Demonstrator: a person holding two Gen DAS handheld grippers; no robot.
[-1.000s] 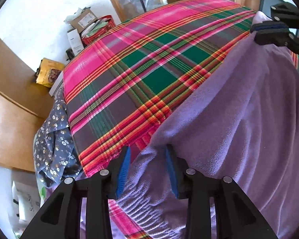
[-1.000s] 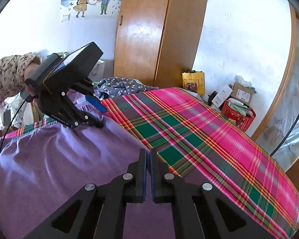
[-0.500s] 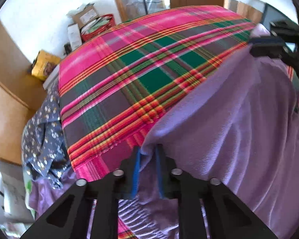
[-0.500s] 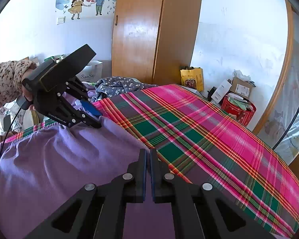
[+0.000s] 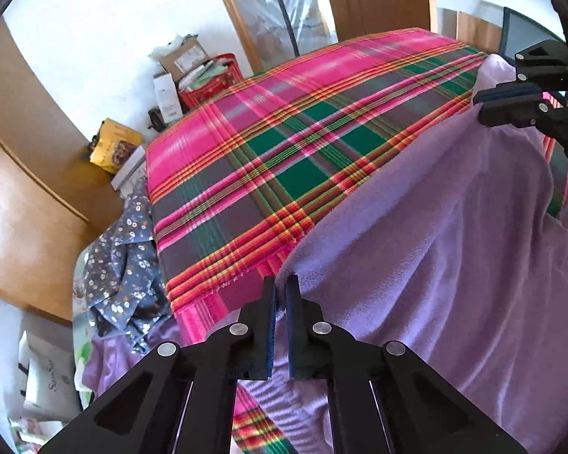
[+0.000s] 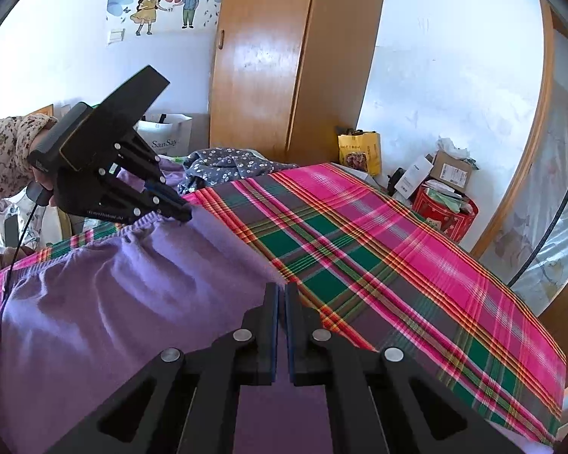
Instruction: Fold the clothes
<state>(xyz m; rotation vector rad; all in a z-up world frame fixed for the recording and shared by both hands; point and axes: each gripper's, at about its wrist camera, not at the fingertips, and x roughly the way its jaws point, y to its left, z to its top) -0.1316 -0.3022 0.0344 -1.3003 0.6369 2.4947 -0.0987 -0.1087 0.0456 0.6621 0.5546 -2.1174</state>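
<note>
Here the purple garment (image 5: 416, 234) hangs between left gripper (image 5: 280, 287) and right gripper (image 6: 281, 295), each pinching a corner.

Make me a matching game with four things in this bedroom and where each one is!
Things:
1. purple garment
2. flowery blue cloth
3. red basket
4. cartoon sticker

Places:
A. on the wall above the bed
B. on the floor, stuffed with papers
C. pinched in both grippers, over the plaid blanket
D. crumpled at the bed's edge by the wardrobe

Pairs: 1-C, 2-D, 3-B, 4-A

The left gripper and right gripper each have jaws closed on the purple garment.
</note>
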